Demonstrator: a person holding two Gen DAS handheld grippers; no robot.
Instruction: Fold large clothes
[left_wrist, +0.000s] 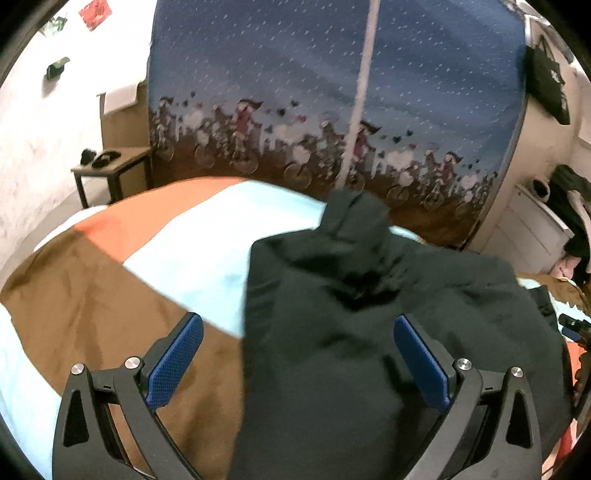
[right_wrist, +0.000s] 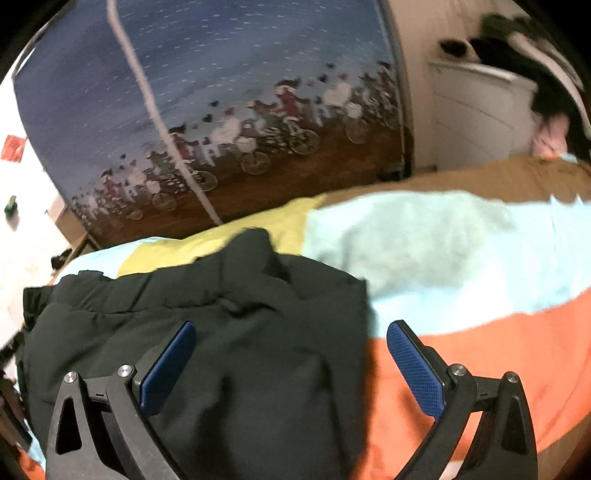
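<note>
A large black garment (left_wrist: 369, 314) lies bunched on a bed with a colour-block cover (left_wrist: 110, 295); it also shows in the right wrist view (right_wrist: 221, 332). My left gripper (left_wrist: 297, 354) is open and empty, its blue pads (left_wrist: 177, 362) straddling the garment's left edge from above. My right gripper (right_wrist: 291, 365) is open and empty, its blue pads (right_wrist: 417, 369) straddling the garment's right edge, over the orange and light-blue cover (right_wrist: 480, 332). Whether either gripper touches the cloth I cannot tell.
A blue curtain with cyclist figures (left_wrist: 332, 92) hangs behind the bed. A small dark side table (left_wrist: 110, 166) stands at the left by the white wall. A white cabinet (right_wrist: 476, 114) with dark clothes piled on it stands at the right.
</note>
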